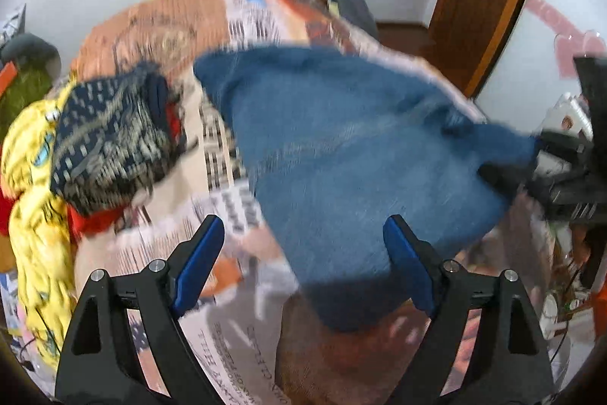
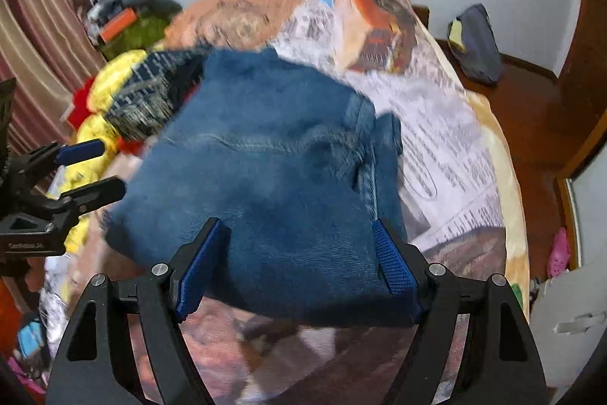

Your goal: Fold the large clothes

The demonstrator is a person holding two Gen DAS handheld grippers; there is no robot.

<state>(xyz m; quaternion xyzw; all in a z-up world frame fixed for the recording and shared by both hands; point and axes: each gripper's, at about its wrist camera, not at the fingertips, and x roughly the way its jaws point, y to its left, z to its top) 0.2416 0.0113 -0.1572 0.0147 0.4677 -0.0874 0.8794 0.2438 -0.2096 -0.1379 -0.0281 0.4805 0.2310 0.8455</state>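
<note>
We have the blue jeans (image 2: 265,177) lying bunched on the bed (image 2: 447,147), on its printed cover. Left tool (image 1: 303,245) is spread wide, nothing between its pads, hovering at the jeans' near edge. Right tool (image 2: 299,253) also spread wide, jaws either side of the denim, not pinching it. Pile of patterned and yellow clothes (image 1: 95,147) sits just left of the jeans
</note>
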